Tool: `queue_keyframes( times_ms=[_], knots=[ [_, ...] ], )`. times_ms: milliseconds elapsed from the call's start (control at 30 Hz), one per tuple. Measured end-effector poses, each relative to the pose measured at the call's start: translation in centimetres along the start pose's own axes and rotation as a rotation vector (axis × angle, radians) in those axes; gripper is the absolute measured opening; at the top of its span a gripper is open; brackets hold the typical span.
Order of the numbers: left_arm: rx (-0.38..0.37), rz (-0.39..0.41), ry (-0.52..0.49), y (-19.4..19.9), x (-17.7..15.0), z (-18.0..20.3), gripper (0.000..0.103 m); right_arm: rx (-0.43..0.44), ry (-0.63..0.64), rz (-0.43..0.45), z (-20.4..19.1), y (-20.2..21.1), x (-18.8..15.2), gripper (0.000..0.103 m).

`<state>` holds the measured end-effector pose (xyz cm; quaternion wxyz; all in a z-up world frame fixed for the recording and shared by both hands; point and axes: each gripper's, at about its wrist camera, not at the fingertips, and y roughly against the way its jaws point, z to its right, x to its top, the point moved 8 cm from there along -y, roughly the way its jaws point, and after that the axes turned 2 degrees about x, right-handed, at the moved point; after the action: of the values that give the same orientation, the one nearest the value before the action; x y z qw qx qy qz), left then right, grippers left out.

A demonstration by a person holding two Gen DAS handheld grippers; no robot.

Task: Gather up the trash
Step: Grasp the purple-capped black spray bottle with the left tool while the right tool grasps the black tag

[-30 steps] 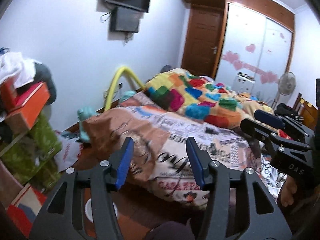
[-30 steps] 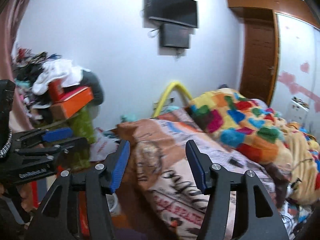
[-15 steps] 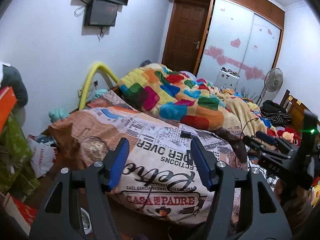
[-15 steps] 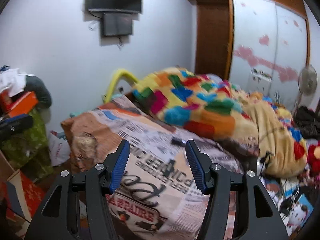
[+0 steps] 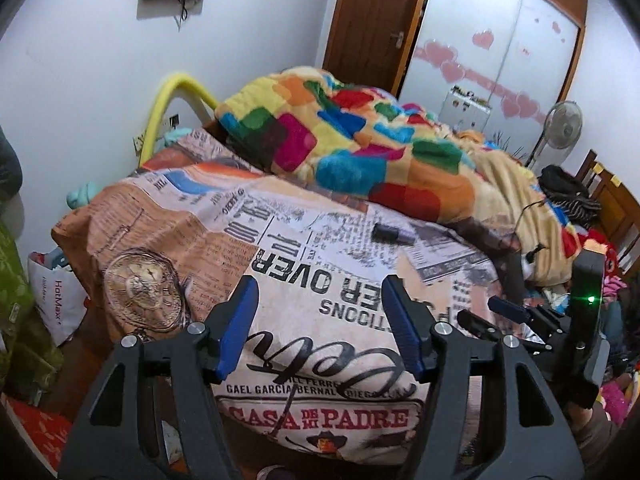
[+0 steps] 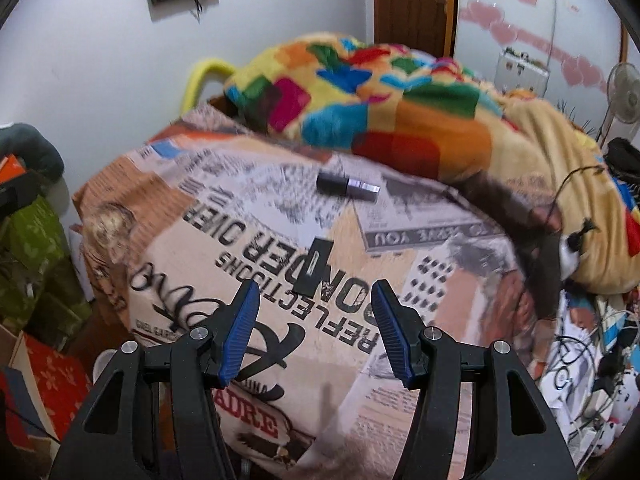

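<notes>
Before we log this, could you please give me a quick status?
Both tools open, empty: left, right. Dark flat wrapper and dark tube on newspaper-print duvet, ahead. Nothing in the way.

1. the right gripper point(image 6: 314, 330) hangs over the bed with its blue fingers point(image 6: 240, 332) wide apart and nothing between them.
2. a flat black wrapper point(image 6: 314, 266) lies on the newspaper blanket point(image 6: 420, 280), just past the fingertips.
3. a small dark and silver tube point(image 6: 347, 185) lies farther back, near the colorful blanket point(image 6: 380, 92).

Both grippers, left point(image 5: 320, 326) and right point(image 6: 314, 330), were black with blue ribbed jaws and shiny silver screws behind them.
</notes>
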<state>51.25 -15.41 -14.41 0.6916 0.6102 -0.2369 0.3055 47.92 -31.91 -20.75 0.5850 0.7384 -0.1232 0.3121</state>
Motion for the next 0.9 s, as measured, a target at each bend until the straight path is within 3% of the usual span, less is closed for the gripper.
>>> queue_keyframes(
  times_ms=[367, 500, 600, 733, 900],
  knots=[
    [0.032, -0.046, 0.036, -8.8, -0.1, -1.2, 0.063, -0.013, -0.011, -0.12, 0.5, -9.9, -0.6, 0.054],
    [0.034, -0.091, -0.001, -11.4, -0.6, -0.6, 0.063, -0.06, 0.025, -0.104, 0.4, -10.5, -1.0, 0.052],
    [0.005, -0.112, -0.029, -12.8, -0.8, 0.4, 0.063, -0.076, 0.048, -0.067, 0.6, -10.1, -1.0, 0.045],
    [-0.02, -0.147, -0.075, -14.6, -0.5, 2.2, 0.063, -0.066, 0.044, -0.054, 1.5, -9.8, -0.8, 0.025],
    [-0.059, -0.163, -0.205, -16.9, 1.3, 5.9, 0.063, -0.008, 0.012, -0.064, 2.7, -9.5, -0.7, 0.023]
  ],
)
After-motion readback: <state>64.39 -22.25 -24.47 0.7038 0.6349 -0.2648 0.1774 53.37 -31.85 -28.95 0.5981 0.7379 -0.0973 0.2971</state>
